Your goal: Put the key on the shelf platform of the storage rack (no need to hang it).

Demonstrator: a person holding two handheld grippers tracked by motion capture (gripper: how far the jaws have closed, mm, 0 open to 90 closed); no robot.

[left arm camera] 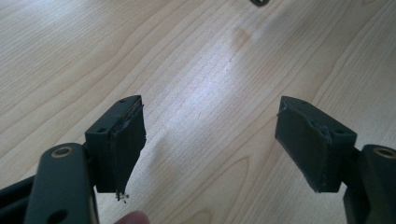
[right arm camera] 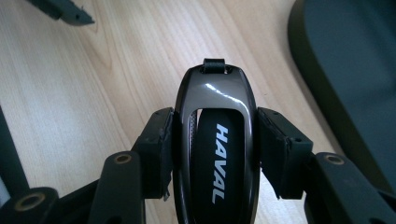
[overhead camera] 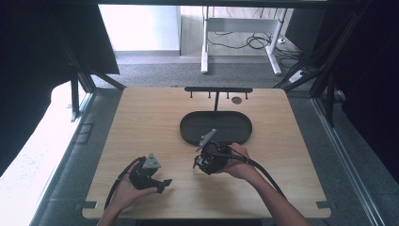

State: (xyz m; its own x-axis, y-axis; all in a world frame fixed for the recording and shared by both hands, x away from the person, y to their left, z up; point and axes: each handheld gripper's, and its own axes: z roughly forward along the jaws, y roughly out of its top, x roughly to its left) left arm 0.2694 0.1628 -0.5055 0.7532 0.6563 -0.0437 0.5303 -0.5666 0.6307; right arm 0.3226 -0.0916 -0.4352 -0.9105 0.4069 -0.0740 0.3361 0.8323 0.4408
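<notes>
My right gripper (right arm camera: 215,144) is shut on a glossy dark car key fob (right arm camera: 217,154) with "HAVAL" in white letters. Its pads (right arm camera: 158,149) press both sides of the fob, which hangs just above the wooden table (right arm camera: 70,93). In the high view the right gripper (overhead camera: 200,162) sits just in front of the black oval tray (overhead camera: 188,134) and points left. My left gripper (overhead camera: 164,183) is held low near the table's front left. Its jaws (left arm camera: 210,140) stand wide open over bare wood with nothing between them.
The tray's rim (right arm camera: 303,70) lies close to the right of the fob. Behind the tray stands a black rack with small hooks (overhead camera: 219,89), and a dark round disc (overhead camera: 236,100) lies beside it. A jaw of the left gripper (right arm camera: 65,11) shows ahead of the fob.
</notes>
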